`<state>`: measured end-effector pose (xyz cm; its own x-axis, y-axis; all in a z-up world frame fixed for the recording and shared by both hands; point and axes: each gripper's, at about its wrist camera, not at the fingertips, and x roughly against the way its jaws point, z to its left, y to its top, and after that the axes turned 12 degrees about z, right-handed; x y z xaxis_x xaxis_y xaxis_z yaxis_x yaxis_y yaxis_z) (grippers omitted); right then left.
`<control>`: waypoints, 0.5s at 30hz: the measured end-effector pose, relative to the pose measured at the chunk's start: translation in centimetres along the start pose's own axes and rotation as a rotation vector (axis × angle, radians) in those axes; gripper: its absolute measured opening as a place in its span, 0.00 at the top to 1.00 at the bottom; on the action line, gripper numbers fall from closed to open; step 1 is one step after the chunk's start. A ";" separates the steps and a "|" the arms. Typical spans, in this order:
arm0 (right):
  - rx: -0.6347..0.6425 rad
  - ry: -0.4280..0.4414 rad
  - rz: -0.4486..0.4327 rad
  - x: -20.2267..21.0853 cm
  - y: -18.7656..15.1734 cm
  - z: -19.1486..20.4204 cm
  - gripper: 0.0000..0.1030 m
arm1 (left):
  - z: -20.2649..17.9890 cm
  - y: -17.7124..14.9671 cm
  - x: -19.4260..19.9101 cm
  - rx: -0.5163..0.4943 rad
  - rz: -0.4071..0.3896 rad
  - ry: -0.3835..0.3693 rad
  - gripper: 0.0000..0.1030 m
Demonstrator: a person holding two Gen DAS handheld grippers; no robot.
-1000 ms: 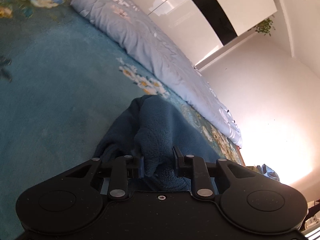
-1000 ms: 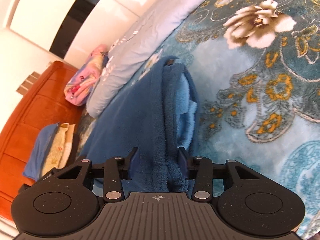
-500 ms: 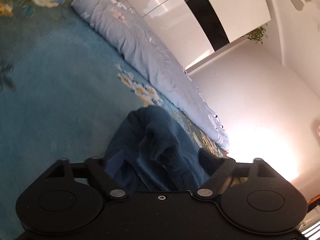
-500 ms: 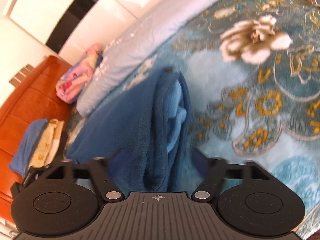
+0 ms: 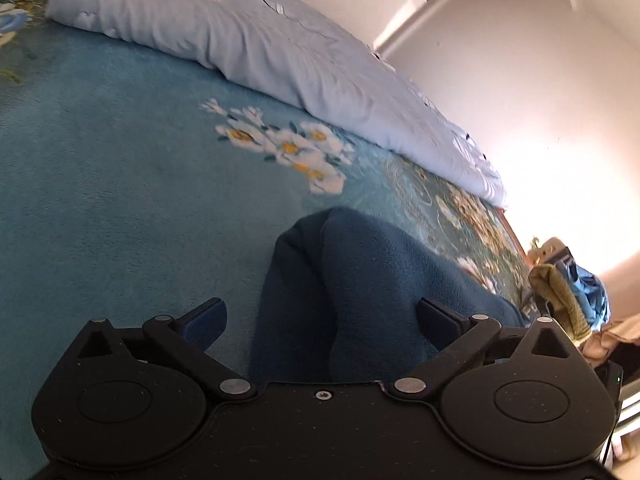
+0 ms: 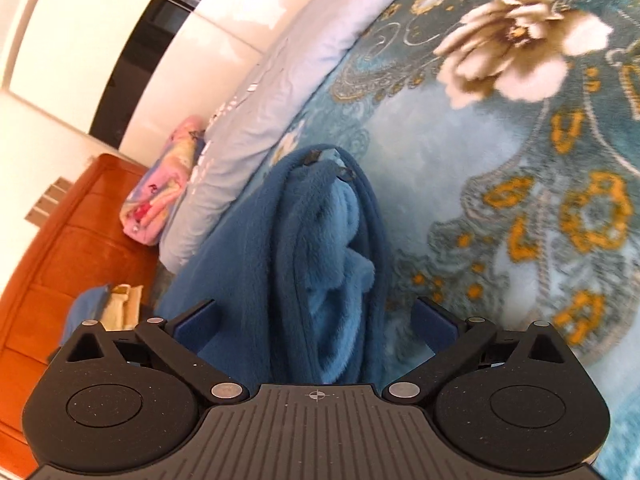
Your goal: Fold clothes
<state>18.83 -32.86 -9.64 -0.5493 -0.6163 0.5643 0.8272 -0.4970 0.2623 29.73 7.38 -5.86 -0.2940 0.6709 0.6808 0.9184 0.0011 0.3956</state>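
Left wrist view: the left gripper [image 5: 320,316] has its jaws spread wide, and they've just been opening. The dark blue fleece [image 5: 360,300] sits between them, but the pads aren't pressing on it, so it's let go. The fleece lies bunched on the teal floral blanket [image 5: 100,200], running from 6 o'clock up toward centre. A pale blue duvet [image 5: 280,48] runs along from 10 to 3 o'clock, well apart from it. There's lots of bare blanket at 9 o'clock to work in; the bed's edge is over at 3 o'clock, with some clutter past it.

Right wrist view: same story. The right gripper [image 6: 316,320] has just been opening and stands wide, with the fleece [image 6: 312,260] between its jaws, untouched. It's doubled into a long strip with the lighter inside showing. A pink bundle [image 6: 160,196] and the wooden headboard [image 6: 60,240] are at 9 o'clock, with open blanket at 3.

Looks like one fold just got laid down. I'd guess the next move is to re-grab an end and fold the strip across, toward the free side.
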 end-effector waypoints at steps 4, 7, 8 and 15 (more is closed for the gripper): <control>0.028 0.029 0.012 -1.0 0.7 -0.1 0.00 | 1.2 -0.1 -0.4 -0.012 0.015 -0.017 0.02; 0.052 0.042 0.018 -1.5 0.8 0.2 0.00 | 2.2 -0.3 -0.9 0.005 0.051 -0.064 0.02; 0.060 0.046 0.022 -1.6 0.7 0.3 0.00 | 2.3 -0.4 -1.0 0.009 0.056 -0.081 0.02; 0.087 0.054 0.041 -2.0 0.6 1.0 0.00 | 0.7 -1.1 -2.5 -0.012 0.108 -0.153 0.04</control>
<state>20.50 -31.29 -9.80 -0.5183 -0.6681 0.5339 0.8550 -0.4172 0.3080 29.61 6.20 -8.41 -0.1491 0.7717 0.6182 0.9389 -0.0857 0.3334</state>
